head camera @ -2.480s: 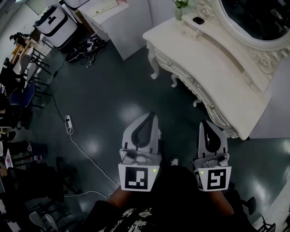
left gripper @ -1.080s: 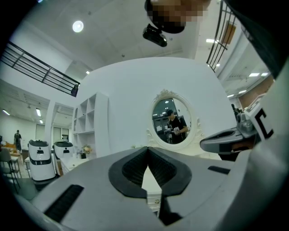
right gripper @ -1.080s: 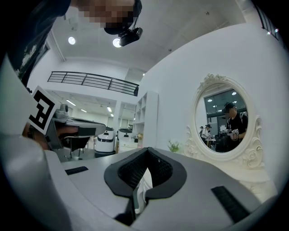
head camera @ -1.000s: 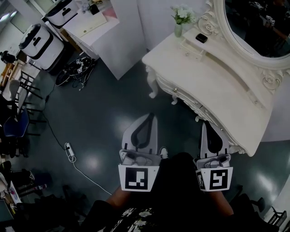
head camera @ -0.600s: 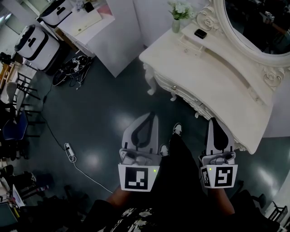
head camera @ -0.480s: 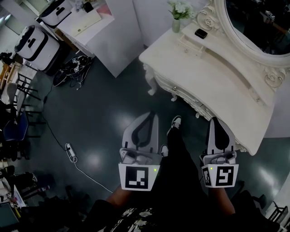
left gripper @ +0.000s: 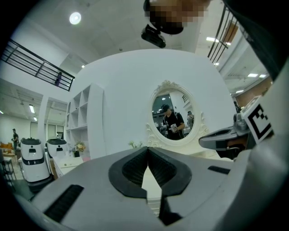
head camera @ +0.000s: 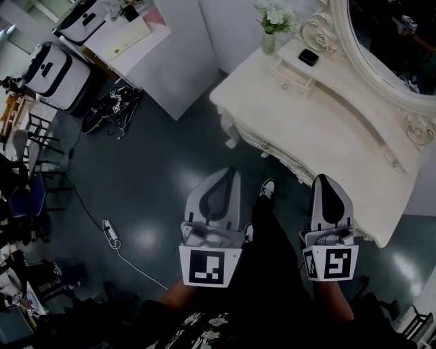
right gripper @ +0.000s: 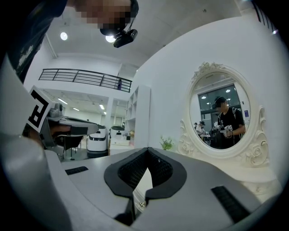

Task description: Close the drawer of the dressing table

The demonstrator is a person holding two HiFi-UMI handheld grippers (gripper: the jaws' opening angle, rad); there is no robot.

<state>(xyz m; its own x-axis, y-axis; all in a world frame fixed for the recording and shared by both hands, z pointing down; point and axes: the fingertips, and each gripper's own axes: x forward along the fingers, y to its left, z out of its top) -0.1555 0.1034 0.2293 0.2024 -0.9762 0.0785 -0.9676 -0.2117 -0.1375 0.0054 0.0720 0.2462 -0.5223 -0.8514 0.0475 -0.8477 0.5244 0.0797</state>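
At the tips of both grippers nothing is held: the left gripper has its grey jaws pressed together and points out over the dark glossy floor, and the right gripper is likewise pressed together, empty, and held level. Directly ahead of the right gripper, and close to it, is the front edge of the cream-white carved dressing table. In the right gripper view a small metal knob shows through the gap under its jaws. The left gripper has the table ahead and off to its right, well apart. The row of carved drawer fronts runs below the tabletop between the two grippers' lines of aim, but from above it cannot be told which drawer stands out or how far. Beyond, at the back of the table, are an oval mirror in an ornate white frame and a small vase of white flowers. The step in hand looks like the approach. To do it well, the person should keep the jaws together as a blunt pusher, meet the drawer front squarely near its middle beside the knob, and push straight along the drawer's run until it sits flush, so it does not skew or jam.
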